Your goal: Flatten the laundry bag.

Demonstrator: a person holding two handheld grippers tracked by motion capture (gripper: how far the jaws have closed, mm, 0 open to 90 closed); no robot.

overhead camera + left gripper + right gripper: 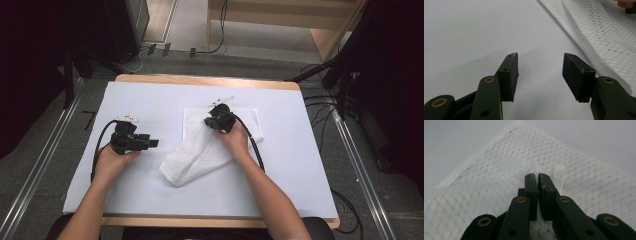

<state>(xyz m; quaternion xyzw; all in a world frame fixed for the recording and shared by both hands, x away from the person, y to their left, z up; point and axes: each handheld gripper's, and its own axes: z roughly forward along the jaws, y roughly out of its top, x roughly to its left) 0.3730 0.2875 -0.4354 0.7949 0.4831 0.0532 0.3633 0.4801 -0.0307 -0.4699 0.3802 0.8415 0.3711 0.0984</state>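
Note:
A white mesh cloth [200, 150] lies partly folded in the middle of the pale table cover; it also shows at the upper right of the left gripper view [604, 32] and across the right gripper view [499, 170]. My right gripper [210, 121] points down onto the cloth's upper part. Its jaws [536, 176] are shut together, with a fold of the cloth pinched between them beside a small white ribbon loop [559, 176]. To the left of the cloth, my left gripper [152, 143] lies low over the cover. It stands open [540, 62] with nothing between its pads.
The pale cover [150, 100] spans a wooden table whose edge [210, 80] shows at the back. Cables trail from both grippers. Metal rails [45, 165] run along the floor on both sides, and dark stands and more cables sit beyond the table.

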